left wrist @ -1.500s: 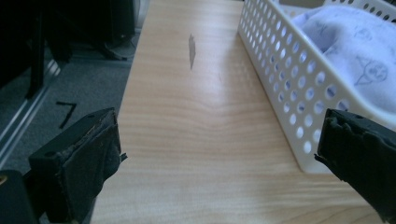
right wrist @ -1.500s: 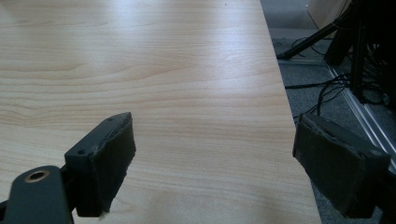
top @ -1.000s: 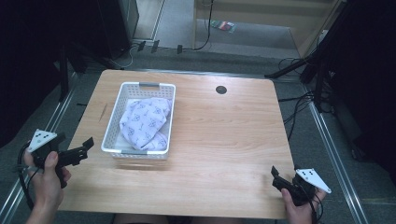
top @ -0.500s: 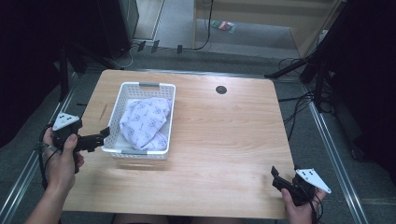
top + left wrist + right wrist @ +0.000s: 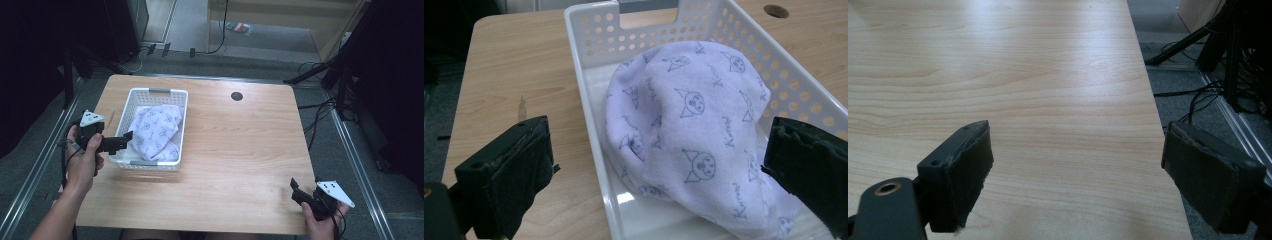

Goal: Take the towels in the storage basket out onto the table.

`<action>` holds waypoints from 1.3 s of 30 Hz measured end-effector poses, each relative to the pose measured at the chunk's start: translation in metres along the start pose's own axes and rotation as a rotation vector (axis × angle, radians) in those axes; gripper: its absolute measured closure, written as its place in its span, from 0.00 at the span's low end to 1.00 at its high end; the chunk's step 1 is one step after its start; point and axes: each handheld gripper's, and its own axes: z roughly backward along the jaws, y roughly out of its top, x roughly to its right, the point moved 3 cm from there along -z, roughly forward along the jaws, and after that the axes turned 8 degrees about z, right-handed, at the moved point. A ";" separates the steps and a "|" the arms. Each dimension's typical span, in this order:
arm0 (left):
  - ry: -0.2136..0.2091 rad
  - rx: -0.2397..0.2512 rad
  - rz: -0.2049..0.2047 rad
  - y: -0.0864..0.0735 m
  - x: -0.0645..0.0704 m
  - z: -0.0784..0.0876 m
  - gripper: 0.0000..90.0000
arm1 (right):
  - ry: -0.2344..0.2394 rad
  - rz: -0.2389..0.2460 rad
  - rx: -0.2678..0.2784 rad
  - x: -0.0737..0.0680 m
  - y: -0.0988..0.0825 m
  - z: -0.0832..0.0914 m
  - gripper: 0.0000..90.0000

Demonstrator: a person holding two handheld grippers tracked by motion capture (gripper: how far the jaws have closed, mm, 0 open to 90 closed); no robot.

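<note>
A white perforated basket [image 5: 181, 131] [image 5: 589, 70] sits on the left half of the wooden table [image 5: 240, 150]. Inside it lies a crumpled pale lilac cloth [image 5: 157, 130] [image 5: 694, 130] printed with small cartoon faces. My left gripper [image 5: 124, 141] [image 5: 659, 175] is open at the basket's near left rim, its jaws reaching over the rim toward the cloth; one jaw stands outside the wall, the other over the cloth's right side. My right gripper [image 5: 295, 189] [image 5: 1088, 175] is open near the table's front right corner, with bare wood between its jaws.
A round cable hole [image 5: 237, 95] sits near the table's far edge. The table's right edge [image 5: 1153, 100] runs close to my right gripper, with cables and a metal rail on the floor [image 5: 1218, 85] beyond. Dark stands and cables surround the table.
My left gripper has moved forward and right from the table's left edge to the basket's near left rim. The right gripper has stayed in place.
</note>
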 end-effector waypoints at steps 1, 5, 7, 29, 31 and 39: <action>0.000 0.000 0.000 0.000 0.000 0.000 0.00 | 0.000 -0.001 -0.001 0.000 0.000 0.000 0.15; 0.002 -0.032 -0.024 0.007 0.005 -0.009 0.00 | 0.000 0.002 -0.001 0.000 0.000 0.000 0.15; 0.004 -0.042 -0.032 0.011 0.008 -0.012 0.00 | 0.000 0.003 0.001 0.000 0.000 0.000 0.15; -0.013 -0.353 -0.134 0.038 0.035 -0.062 0.00 | 0.002 0.003 0.006 0.000 0.000 0.000 0.15; -0.011 -0.363 -0.137 0.039 0.036 -0.066 0.00 | 0.003 0.003 0.006 0.000 0.000 0.000 0.15; 0.043 -0.458 -0.150 0.038 0.039 -0.099 0.00 | 0.006 -0.001 0.008 0.000 0.000 0.000 0.15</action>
